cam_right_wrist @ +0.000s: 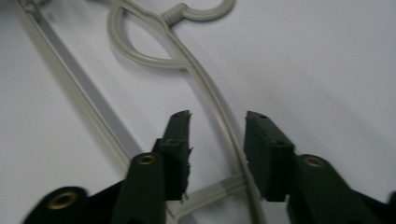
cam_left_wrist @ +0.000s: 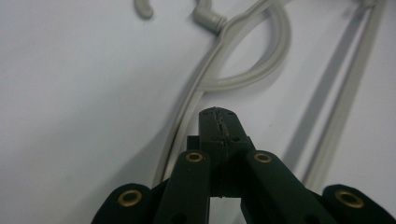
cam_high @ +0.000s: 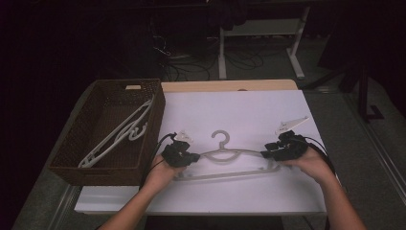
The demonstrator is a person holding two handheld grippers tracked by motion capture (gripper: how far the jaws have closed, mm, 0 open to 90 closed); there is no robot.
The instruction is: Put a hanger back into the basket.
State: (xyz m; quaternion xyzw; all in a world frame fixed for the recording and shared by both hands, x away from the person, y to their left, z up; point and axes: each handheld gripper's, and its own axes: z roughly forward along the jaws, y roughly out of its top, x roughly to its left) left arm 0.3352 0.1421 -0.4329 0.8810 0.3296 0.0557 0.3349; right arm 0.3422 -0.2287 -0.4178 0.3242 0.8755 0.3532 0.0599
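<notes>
A pale grey plastic hanger (cam_high: 230, 152) lies flat on the white table top (cam_high: 239, 110), with its hook pointing away from me. My left gripper (cam_high: 194, 156) is at the hanger's left shoulder. In the left gripper view its jaws (cam_left_wrist: 219, 119) are shut tight together, and the hanger's arm (cam_left_wrist: 187, 126) runs just beside them, with nothing showing between the pads. My right gripper (cam_high: 265, 154) is at the right shoulder. It stands open (cam_right_wrist: 217, 116), and the hanger's arm (cam_right_wrist: 205, 81) passes between its jaws, untouched by either pad.
A brown wicker basket (cam_high: 62, 167) stands at the table's left edge with white hangers (cam_high: 119, 134) lying in it. Bare white table stretches behind the hanger up to a wooden strip (cam_high: 230, 85). Beyond that are table legs and cables on a dark floor.
</notes>
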